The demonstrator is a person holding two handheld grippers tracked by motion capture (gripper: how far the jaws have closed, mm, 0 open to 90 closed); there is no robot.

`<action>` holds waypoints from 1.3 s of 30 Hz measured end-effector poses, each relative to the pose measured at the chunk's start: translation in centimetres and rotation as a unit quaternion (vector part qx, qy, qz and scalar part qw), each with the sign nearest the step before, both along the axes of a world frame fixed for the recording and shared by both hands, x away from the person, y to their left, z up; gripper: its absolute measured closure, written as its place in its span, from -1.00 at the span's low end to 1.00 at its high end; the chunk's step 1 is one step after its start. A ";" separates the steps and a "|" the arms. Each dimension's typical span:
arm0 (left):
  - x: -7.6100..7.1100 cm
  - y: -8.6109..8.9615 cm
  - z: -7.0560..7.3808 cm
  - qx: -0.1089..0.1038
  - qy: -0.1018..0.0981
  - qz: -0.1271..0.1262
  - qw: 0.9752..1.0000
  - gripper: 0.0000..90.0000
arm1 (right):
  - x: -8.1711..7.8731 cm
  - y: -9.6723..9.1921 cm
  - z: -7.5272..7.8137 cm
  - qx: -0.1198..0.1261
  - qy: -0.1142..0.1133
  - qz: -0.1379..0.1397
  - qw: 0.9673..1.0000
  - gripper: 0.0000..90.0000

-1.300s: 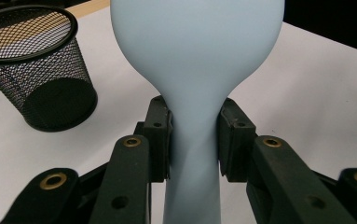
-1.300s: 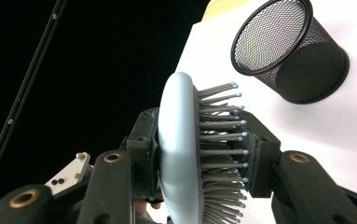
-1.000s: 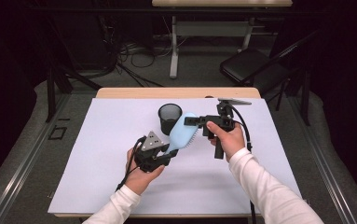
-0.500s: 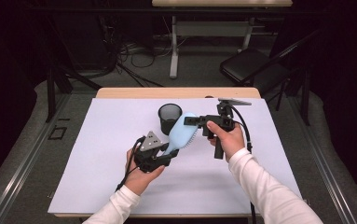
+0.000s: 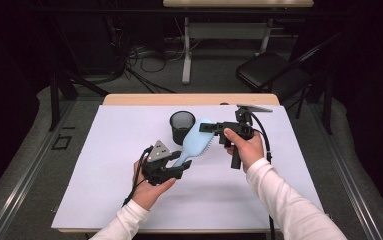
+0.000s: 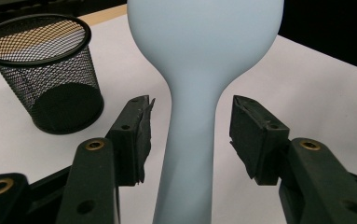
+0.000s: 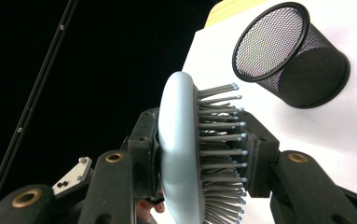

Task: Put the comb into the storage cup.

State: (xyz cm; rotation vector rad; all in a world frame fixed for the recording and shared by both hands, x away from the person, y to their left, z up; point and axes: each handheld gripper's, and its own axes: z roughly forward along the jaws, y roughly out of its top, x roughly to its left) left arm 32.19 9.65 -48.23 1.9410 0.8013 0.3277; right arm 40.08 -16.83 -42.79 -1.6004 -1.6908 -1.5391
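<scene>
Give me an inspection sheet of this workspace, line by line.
Surface: white sheet covering a wooden table.
Job's things: light blue hairbrush held off the sheet; black mesh cup upright behind it.
Clutter: nothing seen.
Grippers: right claw clamped on the brush head; left claw has just been opening, pads clear of the handle between them.
Cables: one trails from each claw; more on the floor behind.
Surroundings: dark room, black chair, desk legs.

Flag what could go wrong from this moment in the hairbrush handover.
1. The left gripper has just been opening; its pads stand clear of the hairbrush handle, so the right gripper alone carries it, clamped across the back and bristles of the head. Bristles may flex and let it slip.
2. The handle's weight hangs far from that grip, so the brush may swing or twist.
3. The mesh cup stands close and could be knocked over.
</scene>
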 end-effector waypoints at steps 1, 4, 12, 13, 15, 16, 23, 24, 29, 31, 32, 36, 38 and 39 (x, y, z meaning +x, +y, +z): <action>0.0 0.0 0.0 -0.001 0.000 0.000 1.000 0.04 | 0.0 0.0 0.0 0.000 -0.002 0.000 1.000 0.24; 0.0 0.2 0.1 -0.009 0.003 0.002 1.000 -0.01 | 0.0 -0.1 0.1 -0.003 -0.006 -0.001 1.000 0.24; -0.1 0.6 0.3 -0.014 0.004 0.007 1.000 -0.07 | 0.0 -0.3 0.5 -0.004 -0.012 -0.006 1.000 0.24; -0.1 0.6 0.3 -0.015 0.002 0.008 1.000 -0.07 | 0.0 -0.3 0.5 -0.005 -0.012 -0.006 1.000 0.24; -0.1 0.7 0.5 -0.015 -0.004 0.007 1.000 -0.08 | 0.0 -0.4 0.6 -0.007 -0.015 -0.009 1.000 0.24; -0.1 0.8 0.5 -0.013 -0.010 0.005 1.000 -0.09 | 0.0 -0.4 0.6 -0.008 -0.015 -0.009 1.000 0.24; -0.2 1.1 0.7 -0.007 -0.030 0.009 0.999 -0.10 | 0.2 -0.8 0.7 -0.012 -0.017 -0.013 1.000 0.24; -0.2 1.1 0.8 -0.007 -0.031 0.010 0.999 -0.10 | 0.2 -0.9 0.7 -0.013 -0.017 -0.013 1.000 0.24; -0.1 1.5 0.8 -0.004 -0.035 0.014 0.999 -0.13 | 0.3 -1.1 0.8 -0.015 -0.020 -0.018 1.000 0.24; 0.0 1.7 0.9 -0.002 -0.034 0.015 0.999 -0.14 | 0.3 -1.2 0.9 -0.018 -0.020 -0.015 1.000 0.24; 0.0 1.7 0.9 -0.003 -0.033 0.018 0.999 -0.14 | 0.3 -1.2 1.0 -0.018 -0.021 -0.016 0.999 0.24; 0.1 2.0 0.8 -0.007 -0.026 0.026 0.999 -0.19 | 0.4 -1.3 1.1 -0.018 -0.024 -0.021 0.999 0.24; 0.2 2.1 0.8 -0.007 -0.022 0.031 0.999 -0.25 | 0.4 -1.3 1.1 -0.019 -0.025 -0.022 0.999 0.24; 0.2 2.2 0.7 -0.004 -0.022 0.035 0.999 -0.29 | 0.4 -1.4 1.2 -0.020 -0.027 -0.023 0.999 0.24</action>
